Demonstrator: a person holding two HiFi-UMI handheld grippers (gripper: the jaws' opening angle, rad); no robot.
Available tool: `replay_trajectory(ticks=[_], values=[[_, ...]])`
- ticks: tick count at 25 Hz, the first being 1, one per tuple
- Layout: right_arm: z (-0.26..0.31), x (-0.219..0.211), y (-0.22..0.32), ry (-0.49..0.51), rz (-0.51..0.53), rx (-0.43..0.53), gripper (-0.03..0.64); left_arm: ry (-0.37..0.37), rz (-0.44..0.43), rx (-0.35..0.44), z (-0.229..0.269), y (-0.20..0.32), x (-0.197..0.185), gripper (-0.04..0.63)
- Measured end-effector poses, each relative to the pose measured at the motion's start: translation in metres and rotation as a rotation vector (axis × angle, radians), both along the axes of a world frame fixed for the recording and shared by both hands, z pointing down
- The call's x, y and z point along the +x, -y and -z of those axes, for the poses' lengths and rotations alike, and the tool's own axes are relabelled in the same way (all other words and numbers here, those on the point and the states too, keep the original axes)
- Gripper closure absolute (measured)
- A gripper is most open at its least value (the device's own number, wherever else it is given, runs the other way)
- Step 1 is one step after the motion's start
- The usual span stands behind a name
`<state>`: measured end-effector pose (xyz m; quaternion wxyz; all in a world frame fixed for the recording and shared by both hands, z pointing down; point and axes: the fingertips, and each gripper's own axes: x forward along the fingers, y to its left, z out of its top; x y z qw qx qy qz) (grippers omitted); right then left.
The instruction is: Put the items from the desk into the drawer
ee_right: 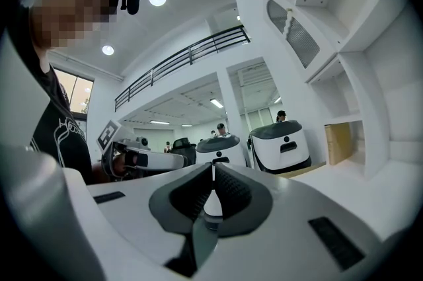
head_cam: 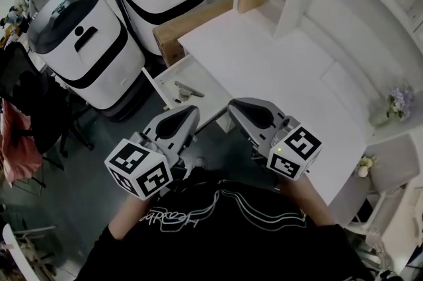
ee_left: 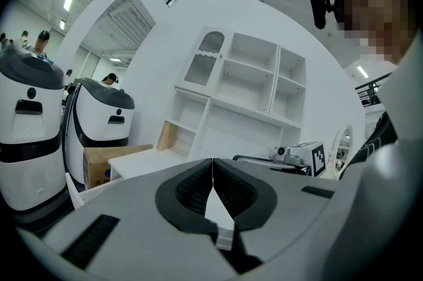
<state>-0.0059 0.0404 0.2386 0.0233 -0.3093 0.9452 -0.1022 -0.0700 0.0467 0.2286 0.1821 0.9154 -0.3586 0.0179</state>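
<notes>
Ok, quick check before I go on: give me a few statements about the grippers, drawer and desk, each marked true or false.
1. The jaws of the left gripper and the right gripper are together with nothing between them. True.
2. The drawer is closed. False: it stands open, with a small grey item lying in it.
3. A cardboard box sits in the middle of the desk. False: it stands off the desk's far left end, next to the white robots.
4. Purple flowers stand at the desk's right side. True.
</notes>
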Motion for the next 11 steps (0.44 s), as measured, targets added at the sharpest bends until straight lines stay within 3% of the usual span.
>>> replay_trajectory(ticks=[11], values=[[-0.005,0.005,-0.016,0.014,-0.010,-0.020,0.568,-0.001,-0.013,0.018,-0.007,-0.012,0.002,0.574]])
